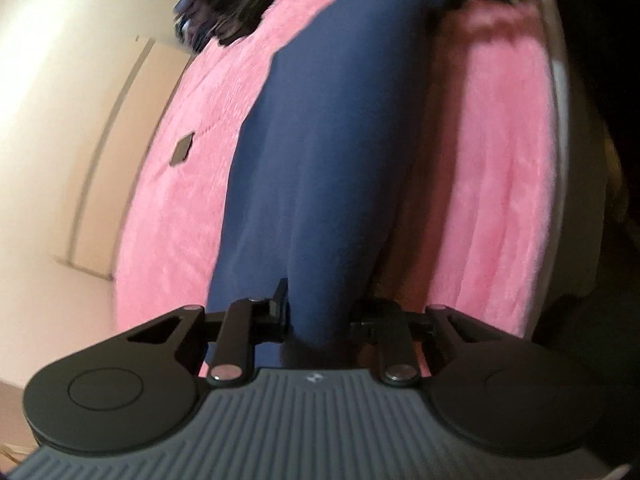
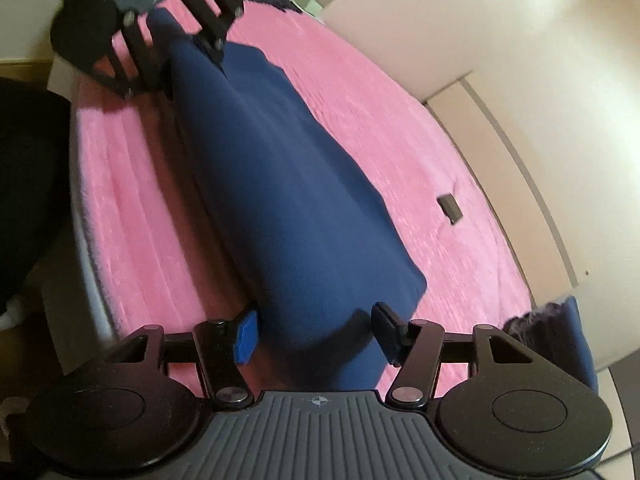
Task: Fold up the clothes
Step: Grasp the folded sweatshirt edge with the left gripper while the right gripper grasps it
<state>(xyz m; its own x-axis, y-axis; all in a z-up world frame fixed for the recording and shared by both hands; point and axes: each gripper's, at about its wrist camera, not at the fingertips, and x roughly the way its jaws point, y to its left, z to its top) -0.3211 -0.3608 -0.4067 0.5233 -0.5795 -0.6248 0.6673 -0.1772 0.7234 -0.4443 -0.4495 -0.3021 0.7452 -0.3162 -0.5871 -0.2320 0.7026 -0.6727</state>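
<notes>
Long navy-blue fabric garment (image 2: 280, 184) stretched across the fluffy pink blanket (image 2: 392, 152), one end in each hand-held gripper. Left hand-held gripper (image 1: 320, 314) pinches its end. Right hand-held gripper (image 2: 314, 332) sits partly open, fabric between the fingers; actual grip unclear.

Pink fleece-covered bed (image 2: 400, 128) under navy garment (image 2: 280, 184), small dark, perhaps rectangular, object (image 2: 451, 209).
</notes>
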